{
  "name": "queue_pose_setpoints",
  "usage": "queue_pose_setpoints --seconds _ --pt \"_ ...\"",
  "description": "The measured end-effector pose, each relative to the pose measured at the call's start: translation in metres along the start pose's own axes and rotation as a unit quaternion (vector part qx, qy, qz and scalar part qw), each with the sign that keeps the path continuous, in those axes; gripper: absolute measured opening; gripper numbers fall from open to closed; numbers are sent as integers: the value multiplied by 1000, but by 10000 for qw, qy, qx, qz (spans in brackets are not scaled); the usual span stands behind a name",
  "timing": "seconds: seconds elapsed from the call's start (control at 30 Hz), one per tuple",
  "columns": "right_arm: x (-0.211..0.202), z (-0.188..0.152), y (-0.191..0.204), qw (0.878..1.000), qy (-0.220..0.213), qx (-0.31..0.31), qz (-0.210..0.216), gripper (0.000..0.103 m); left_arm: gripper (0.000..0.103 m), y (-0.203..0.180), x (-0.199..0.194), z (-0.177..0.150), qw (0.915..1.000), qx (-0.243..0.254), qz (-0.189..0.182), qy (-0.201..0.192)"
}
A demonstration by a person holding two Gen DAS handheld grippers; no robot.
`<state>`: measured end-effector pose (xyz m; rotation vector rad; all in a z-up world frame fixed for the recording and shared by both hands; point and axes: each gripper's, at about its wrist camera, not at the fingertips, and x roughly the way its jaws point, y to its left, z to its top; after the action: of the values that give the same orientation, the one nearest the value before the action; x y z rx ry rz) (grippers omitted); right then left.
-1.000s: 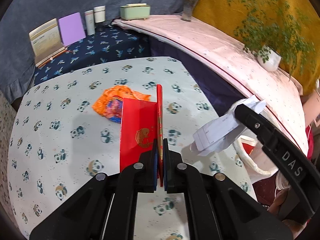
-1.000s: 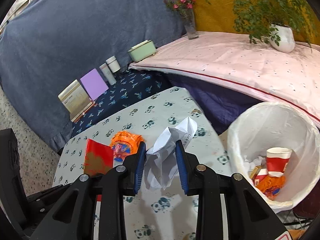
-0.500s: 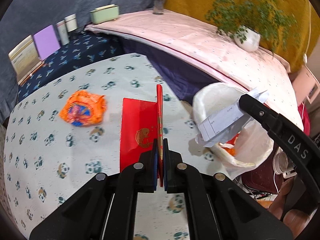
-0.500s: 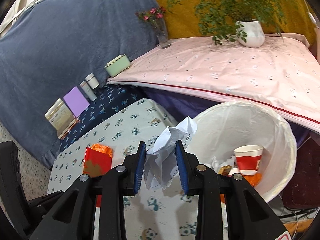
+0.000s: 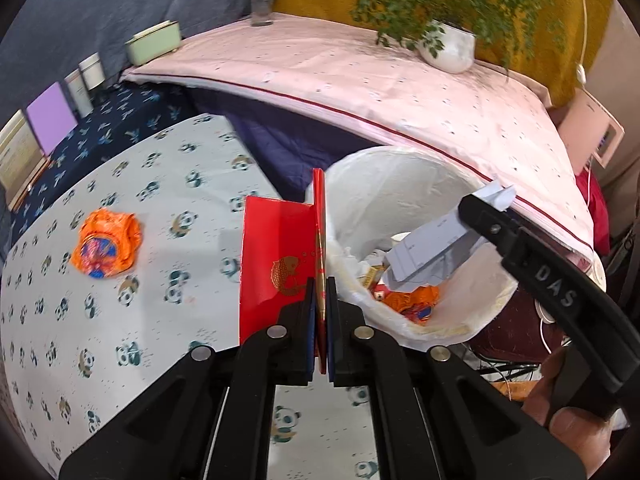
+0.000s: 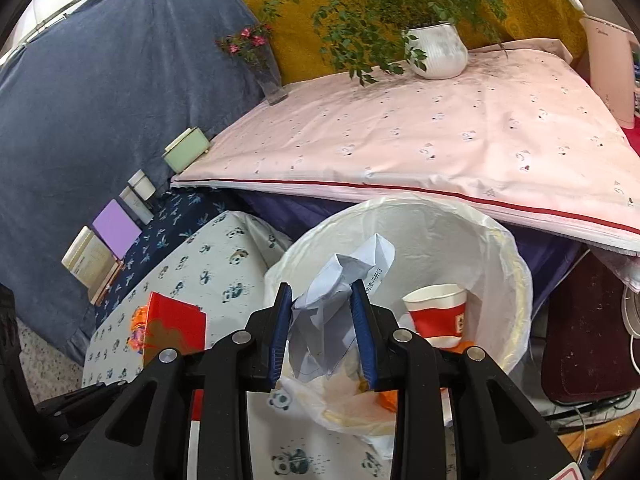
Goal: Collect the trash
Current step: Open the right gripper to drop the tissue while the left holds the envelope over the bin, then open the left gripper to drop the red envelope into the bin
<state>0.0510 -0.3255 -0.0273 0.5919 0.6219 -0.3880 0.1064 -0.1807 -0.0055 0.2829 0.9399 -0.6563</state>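
Right gripper clamped on crumpled white paper over the white-lined trash bin, left gripper pinched shut on folded red envelope, orange wrapper lay on the panda-print counter.

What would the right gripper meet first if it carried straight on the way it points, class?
Probably the white bin liner: the right gripper, shut on the crumpled paper, points into the bin's mouth, above the red paper cup. Depth is uncertain.
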Motion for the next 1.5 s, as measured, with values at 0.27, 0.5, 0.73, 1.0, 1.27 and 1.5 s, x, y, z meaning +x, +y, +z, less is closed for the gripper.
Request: queue_pose_setpoints --seconds 0.27,0.5,0.73,1.0,1.27,1.5 --pt "9 1 -22 9996 84 224 -147 34 4 -26 12 4 9996 260 -89 55" --pt "11 -2 -37 9988 109 432 -217 51 4 -40 26 6 9989 404 -140 177" --pt "1 3 -49 9982 -26 500 -338 52 4 -57 33 15 9978 496 -415 155" --pt "-9 9 -54 9976 -156 546 -403 56 12 -60 38 17 9981 410 -438 122" --pt "0 -1 -38 9989 19 351 -314 56 40 -35 38 12 9994 134 -313 110" --pt "-4 1 -28 9991 -40 246 -346 56 51 -11 27 15 9995 -146 -268 -70"
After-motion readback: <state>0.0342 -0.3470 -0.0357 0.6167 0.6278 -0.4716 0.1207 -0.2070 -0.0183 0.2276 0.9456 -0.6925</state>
